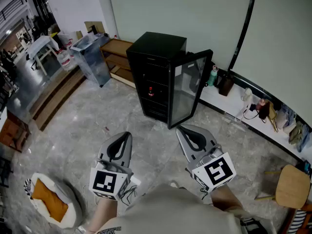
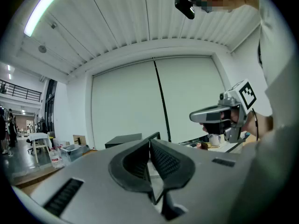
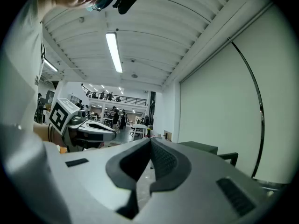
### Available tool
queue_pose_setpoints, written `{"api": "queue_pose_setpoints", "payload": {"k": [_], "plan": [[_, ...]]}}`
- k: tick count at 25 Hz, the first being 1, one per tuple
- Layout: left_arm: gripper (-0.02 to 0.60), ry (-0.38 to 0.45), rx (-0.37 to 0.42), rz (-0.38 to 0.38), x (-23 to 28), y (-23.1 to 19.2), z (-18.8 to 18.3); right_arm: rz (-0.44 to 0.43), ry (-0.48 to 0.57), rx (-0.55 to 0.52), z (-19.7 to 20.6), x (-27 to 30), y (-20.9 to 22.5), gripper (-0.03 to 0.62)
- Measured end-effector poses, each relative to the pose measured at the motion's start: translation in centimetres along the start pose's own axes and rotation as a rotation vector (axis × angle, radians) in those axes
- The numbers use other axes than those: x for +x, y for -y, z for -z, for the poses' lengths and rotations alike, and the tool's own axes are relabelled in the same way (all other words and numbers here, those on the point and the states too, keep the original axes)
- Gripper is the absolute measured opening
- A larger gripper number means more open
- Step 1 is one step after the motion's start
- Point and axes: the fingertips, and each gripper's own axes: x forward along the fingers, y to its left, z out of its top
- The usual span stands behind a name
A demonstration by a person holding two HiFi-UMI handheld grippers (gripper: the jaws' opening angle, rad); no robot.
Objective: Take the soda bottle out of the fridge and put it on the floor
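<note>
A black mini fridge [image 1: 158,67] stands on the grey floor by the wall, its glass door [image 1: 191,87] swung open to the right. Inside, on a middle shelf, I make out a small dark bottle with a red label [image 1: 151,90]. My left gripper [image 1: 128,133] and my right gripper [image 1: 178,128] hang side by side over the floor, well short of the fridge, both pointing at it. Each has its jaws shut with nothing between them. The fridge top [image 2: 122,140] shows beyond the left gripper [image 2: 150,141], and beyond the right gripper [image 3: 150,139] as well.
A clear plastic bin [image 1: 90,57] and a low wooden shelf [image 1: 119,52] stand left of the fridge. A pet bed with an orange cushion [image 1: 51,201] lies at the lower left. A wooden chair [image 1: 292,184] is at the right. A white ledge [image 1: 229,112] holding small items runs along the wall.
</note>
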Motion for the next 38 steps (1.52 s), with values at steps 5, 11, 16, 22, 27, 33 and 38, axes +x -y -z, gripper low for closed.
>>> {"api": "queue_pose_setpoints", "payload": {"k": [5,11,16,22,27,33,38], "plan": [[0.011,-0.002,0.004,-0.020,0.6,-0.1,0.0,-0.006,0.014,0.021,0.2,0.1,0.8,-0.005],[0.011,-0.012,0.000,-0.038,1.7,0.2,0.1,-0.010,0.018,0.054,0.9,0.1,2.7,-0.005],[0.011,-0.023,0.009,-0.048,2.6,1.2,0.2,-0.049,0.004,0.092,2.0,-0.3,3.6,-0.005],[0.011,-0.032,0.020,-0.068,3.8,3.1,0.1,-0.074,-0.003,0.101,3.0,-1.6,5.1,-0.005],[0.011,-0.032,0.027,-0.065,4.6,4.7,0.3,-0.085,-0.021,0.111,4.1,-2.5,5.9,-0.005],[0.011,-0.030,0.036,-0.076,5.1,5.0,0.3,-0.101,-0.029,0.102,4.8,-2.1,6.2,-0.005],[0.011,-0.016,0.033,-0.079,6.1,4.3,0.5,-0.102,-0.016,0.093,5.4,-0.9,6.9,-0.005]]}}
